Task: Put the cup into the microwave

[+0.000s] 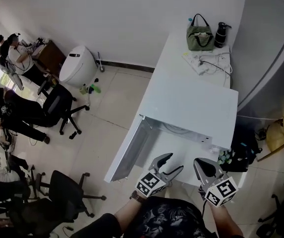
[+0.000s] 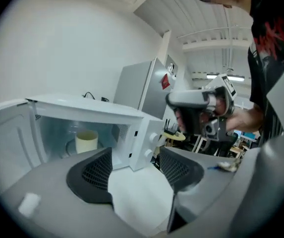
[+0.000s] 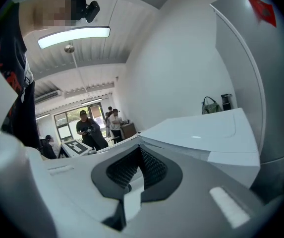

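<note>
Sitting upright inside the white microwave (image 2: pixel 89 110), behind its open door (image 2: pixel 5 133), the cup (image 2: pixel 86 142) was plain pale cream with no print visible. A red label (image 2: pixel 165 82) on the grey fridge (image 2: pixel 137 88) was too small to read. The left gripper (image 1: pixel 174 161) was released, jaws apart and empty, in front of the microwave. The right gripper (image 1: pixel 203 163) was clenched on nothing. Both carried black-and-white square markers.

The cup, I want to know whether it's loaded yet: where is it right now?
In the left gripper view, the cup stands inside the open microwave, left of centre, with the control knobs to its right.
</note>
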`<state>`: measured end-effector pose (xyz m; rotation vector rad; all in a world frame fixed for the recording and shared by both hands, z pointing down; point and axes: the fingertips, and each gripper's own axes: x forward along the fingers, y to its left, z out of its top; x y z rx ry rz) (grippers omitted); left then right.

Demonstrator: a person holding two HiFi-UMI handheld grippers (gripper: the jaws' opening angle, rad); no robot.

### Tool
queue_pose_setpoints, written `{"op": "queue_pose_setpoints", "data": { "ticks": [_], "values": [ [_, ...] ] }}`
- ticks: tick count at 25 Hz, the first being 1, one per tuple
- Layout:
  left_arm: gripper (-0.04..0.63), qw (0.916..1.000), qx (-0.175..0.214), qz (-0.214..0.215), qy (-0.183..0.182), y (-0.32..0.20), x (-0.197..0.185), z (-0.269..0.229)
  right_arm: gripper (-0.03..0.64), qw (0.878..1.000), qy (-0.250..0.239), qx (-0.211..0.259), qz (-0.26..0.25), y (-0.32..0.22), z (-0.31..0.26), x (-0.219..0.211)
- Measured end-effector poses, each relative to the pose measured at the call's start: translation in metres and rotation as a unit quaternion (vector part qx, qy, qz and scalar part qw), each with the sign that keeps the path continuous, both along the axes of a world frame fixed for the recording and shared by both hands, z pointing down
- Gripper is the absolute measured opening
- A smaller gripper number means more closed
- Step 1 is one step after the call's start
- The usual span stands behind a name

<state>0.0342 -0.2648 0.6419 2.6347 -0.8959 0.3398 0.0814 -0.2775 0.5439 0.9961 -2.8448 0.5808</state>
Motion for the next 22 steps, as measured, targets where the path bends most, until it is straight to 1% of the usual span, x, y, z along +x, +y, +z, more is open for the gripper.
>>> {"op": "queue_pose_setpoints", "data": {
  "ticks": [2, 3, 5, 6, 7, 8, 9, 10, 11, 14, 18, 22],
  "values": [
    [0.249, 0.9997, 0.012, -0.018, 0.011, 0.008, -0.004, -0.021, 0.002, 1.0, -0.01, -0.004, -0.009, 0.005, 0.008, -0.009],
    [0.203, 0.9991, 0.02, -0.033, 0.019, 0.01, -0.009, -0.032, 0.002, 1.0, -0.012, -0.007, -0.016, 0.006, 0.011, -0.014],
    [0.08, 0.9962, 0.04, -0.069, 0.037, 0.014, -0.022, -0.054, 0.002, 0.999, -0.014, -0.011, -0.028, 0.01, 0.015, -0.023],
    [0.018, 0.994, 0.046, -0.082, 0.056, 0.019, -0.029, -0.066, 0.002, 0.999, -0.014, -0.011, -0.031, 0.014, 0.015, -0.028],
    [0.002, 0.9914, 0.047, -0.087, 0.085, 0.025, -0.034, -0.079, 0.002, 0.999, -0.014, -0.01, -0.031, 0.018, 0.013, -0.032],
    [0.002, 0.9884, 0.046, -0.084, 0.118, 0.033, -0.037, -0.093, 0.002, 0.999, -0.014, -0.008, -0.029, 0.024, 0.009, -0.037],
    [0.002, 0.9857, 0.046, -0.077, 0.142, 0.041, -0.039, -0.104, 0.002, 1.0, -0.015, -0.009, -0.025, 0.029, 0.005, -0.042],
    [0.002, 0.9843, 0.049, -0.07, 0.155, 0.05, -0.041, -0.111, 0.002, 1.0, -0.017, -0.011, -0.021, 0.036, 0.001, -0.047],
    [0.002, 0.984, 0.051, -0.065, 0.158, 0.058, -0.044, -0.114, 0.002, 0.999, -0.023, -0.014, -0.017, 0.043, -0.002, -0.053],
    [0.002, 0.9862, 0.051, -0.052, 0.149, 0.09, -0.061, -0.115, 0.002, 1.0, -0.03, -0.008, -0.002, 0.073, -0.013, -0.078],
    [0.002, 0.9901, 0.063, -0.039, 0.119, 0.144, -0.098, -0.114, 0.002, 0.998, -0.018, 0.018, 0.055, 0.127, -0.023, -0.107],
    [0.002, 0.9891, 0.073, -0.023, 0.125, 0.2, -0.135, -0.117, 0.0, 0.995, -0.002, 0.035, 0.099, 0.193, -0.03, -0.132]
  ]
}}
